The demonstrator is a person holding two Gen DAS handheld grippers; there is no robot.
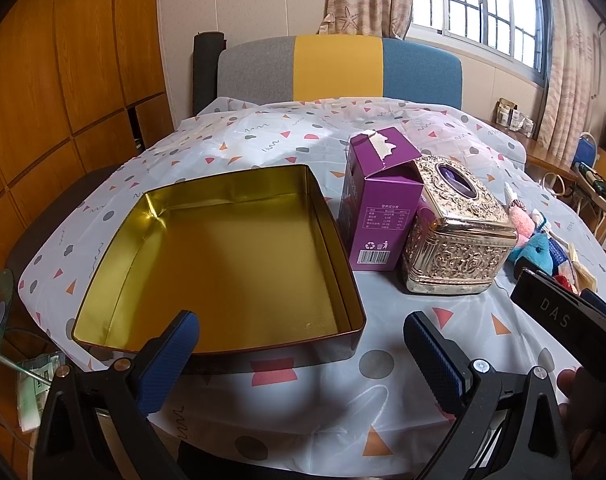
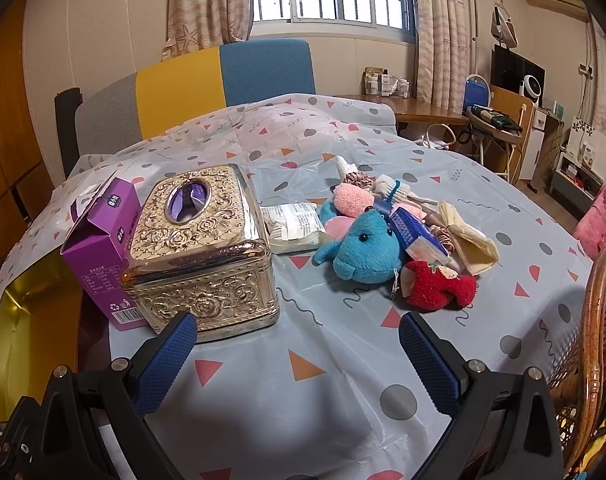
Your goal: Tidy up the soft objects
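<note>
An empty gold-lined tin tray (image 1: 239, 200) lies on the patterned tablecloth, just ahead of my open, empty left gripper (image 1: 301, 360). In the right wrist view a pile of soft things lies mid-table: a blue plush (image 2: 363, 252), a red strawberry plush (image 2: 439, 286), a pink plush (image 2: 353, 198), a cream cloth bow (image 2: 469, 240) and a small brush (image 2: 395, 190). My right gripper (image 2: 297, 360) is open and empty, short of the pile. The blue plush also shows at the right of the left wrist view (image 1: 537, 254).
A purple carton (image 1: 377, 208) and an ornate gold tissue box (image 2: 203, 248) stand between the tray and the pile. A plastic packet (image 2: 291, 224) lies behind the plush. A wicker chair (image 2: 599, 320) is at the right table edge. The right gripper body (image 1: 563, 316) shows at the left view's right side.
</note>
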